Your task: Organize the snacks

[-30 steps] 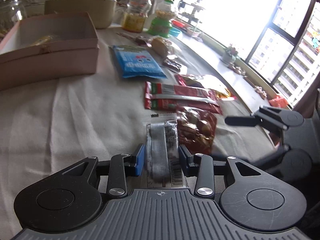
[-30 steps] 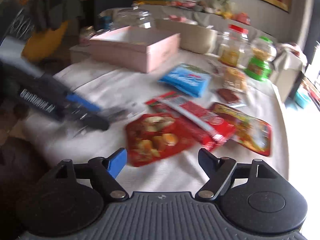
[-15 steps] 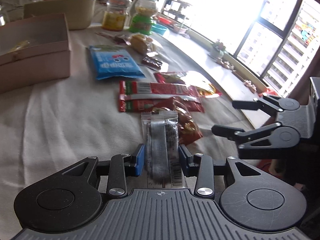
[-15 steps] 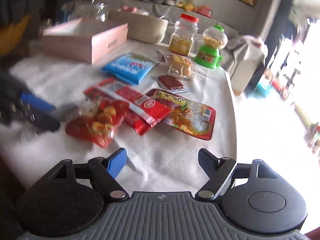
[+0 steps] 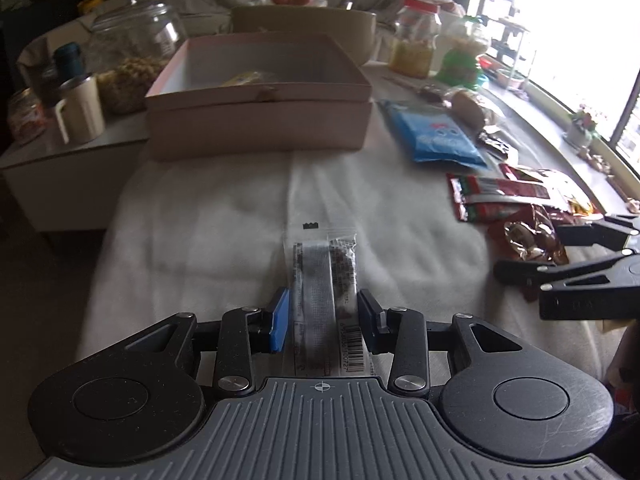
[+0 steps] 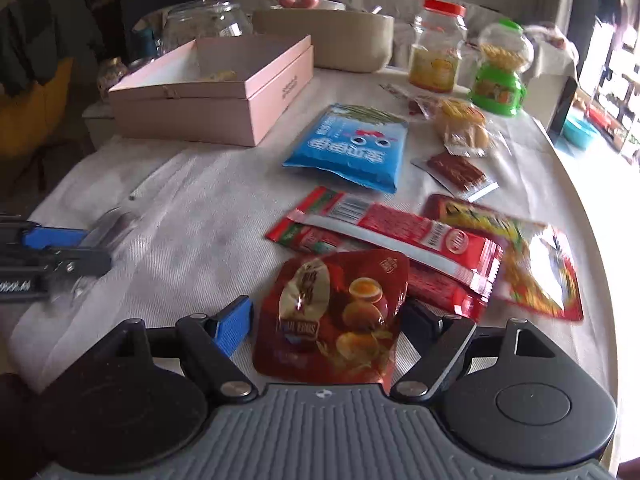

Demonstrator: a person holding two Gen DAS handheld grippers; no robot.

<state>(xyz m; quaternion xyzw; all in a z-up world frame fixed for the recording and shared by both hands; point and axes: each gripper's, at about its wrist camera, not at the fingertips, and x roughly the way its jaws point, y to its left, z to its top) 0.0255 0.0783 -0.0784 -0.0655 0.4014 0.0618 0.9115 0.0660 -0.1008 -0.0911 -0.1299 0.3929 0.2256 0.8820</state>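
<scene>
My left gripper [image 5: 323, 316] is shut on a clear snack packet [image 5: 323, 276] with a barcode and holds it above the white cloth, facing the open pink box [image 5: 260, 120]. My right gripper [image 6: 326, 320] is open, its jaws on either side of a red egg snack pouch [image 6: 336, 316] that lies on the cloth. The left gripper also shows at the left edge of the right wrist view [image 6: 52, 256]. The pink box [image 6: 208, 92] holds one yellowish item.
On the cloth lie a blue packet [image 6: 352, 146], a red striped packet [image 6: 392, 240], a red-yellow packet [image 6: 524, 256], a small brown packet [image 6: 456, 170] and a bread packet [image 6: 464, 126]. Jars [image 6: 438, 48], a beige bowl [image 6: 332, 40] and a mug [image 5: 80, 108] stand behind.
My left gripper has swung left with the clear packet and now faces the pink box. My right gripper has moved down to the red egg pouch, which now lies between its jaws.
</scene>
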